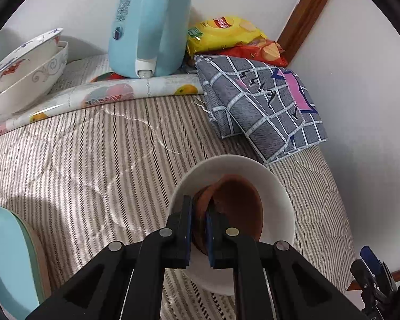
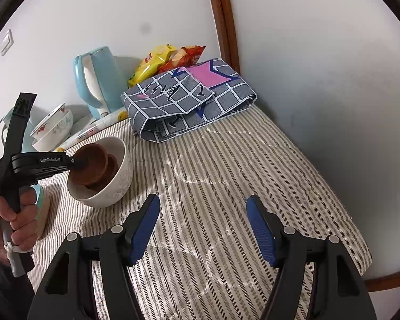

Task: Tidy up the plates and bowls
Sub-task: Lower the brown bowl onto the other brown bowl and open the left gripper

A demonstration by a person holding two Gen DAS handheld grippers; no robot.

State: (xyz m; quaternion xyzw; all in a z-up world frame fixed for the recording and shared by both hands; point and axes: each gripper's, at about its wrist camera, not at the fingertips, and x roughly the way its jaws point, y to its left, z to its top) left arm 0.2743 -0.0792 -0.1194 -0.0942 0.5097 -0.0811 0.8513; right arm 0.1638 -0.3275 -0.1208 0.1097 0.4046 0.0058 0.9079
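The left gripper (image 2: 78, 163) carries "GenRobot.AI" in white on its black arm; other printing is illegible.

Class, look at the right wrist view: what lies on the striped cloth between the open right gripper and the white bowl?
Nothing: between the right gripper and the white bowl, only bare striped cloth shows in the right wrist view.

The left gripper (image 1: 198, 208), gripped from below by the person's left hand (image 2: 12, 221), pointed steeply down with its jaws clamped tight, while the right gripper (image 2: 203, 222) stood wide and empty.
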